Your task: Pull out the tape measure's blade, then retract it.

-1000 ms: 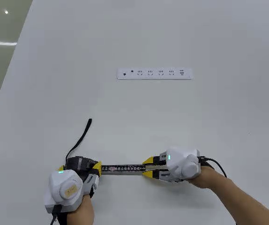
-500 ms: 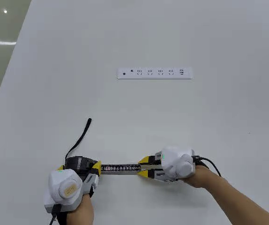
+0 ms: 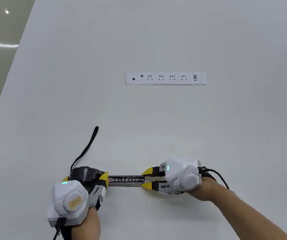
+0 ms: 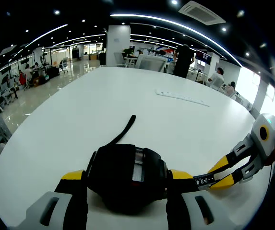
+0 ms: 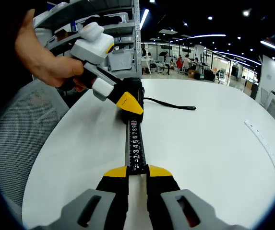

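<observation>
The tape measure point(image 3: 85, 175) sits on the white table point(image 3: 208, 130) at the near left. Its black body is clamped between the two yellow-tipped jaws of the left hand-held gripper point(image 3: 84, 179), which press on its left and right flanks. In the left gripper view the body point(image 4: 127, 160) fills the gap between the jaws, and its black strap point(image 4: 123, 132) trails away across the table towards the far side.

A short run of blade point(image 3: 125, 179) reaches from the case to the right and lies low over the table. The right hand-held gripper point(image 3: 148, 179) is pressed together on the blade's free end. In the right gripper view its tips point(image 5: 137, 171) meet over the printed numbers of the blade point(image 5: 135, 141). A white power strip point(image 3: 165, 78) lies well apart at the far centre.

The case looks compact and hard-shelled, probably with some heft, so a squeeze across its broad sides should hold it steady against the pull. The blade looks thin and springy, with a smooth painted face that is likely slippery. It should stay straight over a short span but buckle if twisted. Because it is presumably spring-loaded, the best hold is right at the tip, where the end hook can stop the jaws sliding off. The way back is best fed in gently, not let snap home.
</observation>
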Motion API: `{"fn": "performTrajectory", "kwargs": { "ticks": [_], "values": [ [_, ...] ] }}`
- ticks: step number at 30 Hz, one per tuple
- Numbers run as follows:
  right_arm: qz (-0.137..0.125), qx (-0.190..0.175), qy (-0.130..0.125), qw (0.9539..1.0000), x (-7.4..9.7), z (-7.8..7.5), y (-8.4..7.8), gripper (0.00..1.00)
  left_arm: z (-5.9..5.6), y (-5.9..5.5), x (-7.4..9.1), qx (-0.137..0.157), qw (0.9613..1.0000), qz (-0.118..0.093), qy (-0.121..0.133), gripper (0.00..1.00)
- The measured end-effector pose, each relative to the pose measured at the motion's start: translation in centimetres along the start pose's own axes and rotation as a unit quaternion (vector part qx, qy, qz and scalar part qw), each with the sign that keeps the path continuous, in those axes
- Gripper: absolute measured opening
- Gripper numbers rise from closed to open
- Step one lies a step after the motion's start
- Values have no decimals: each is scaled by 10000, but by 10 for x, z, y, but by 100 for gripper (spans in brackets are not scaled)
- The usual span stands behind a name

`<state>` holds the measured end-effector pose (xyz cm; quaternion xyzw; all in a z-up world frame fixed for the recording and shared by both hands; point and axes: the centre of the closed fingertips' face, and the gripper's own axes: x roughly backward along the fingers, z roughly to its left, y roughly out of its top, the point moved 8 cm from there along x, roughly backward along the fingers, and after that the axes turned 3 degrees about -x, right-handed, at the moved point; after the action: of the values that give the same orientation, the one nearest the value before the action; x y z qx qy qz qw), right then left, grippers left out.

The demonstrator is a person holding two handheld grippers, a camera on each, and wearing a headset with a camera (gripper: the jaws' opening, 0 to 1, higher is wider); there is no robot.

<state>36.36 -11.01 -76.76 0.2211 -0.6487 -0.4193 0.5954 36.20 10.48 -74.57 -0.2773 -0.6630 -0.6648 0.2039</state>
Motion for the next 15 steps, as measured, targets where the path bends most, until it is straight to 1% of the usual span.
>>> {"fn": "performTrajectory", "kwargs": {
  "ticks": [8,15],
  "values": [
    [-46,2,5,10000,-10,0,6,12,1,0,0,44,10000,-5,-12,63],
    [-98,-5,16,10000,-22,2,13,12,1,1,1,62,10000,1,-20,63]
  ]
}}
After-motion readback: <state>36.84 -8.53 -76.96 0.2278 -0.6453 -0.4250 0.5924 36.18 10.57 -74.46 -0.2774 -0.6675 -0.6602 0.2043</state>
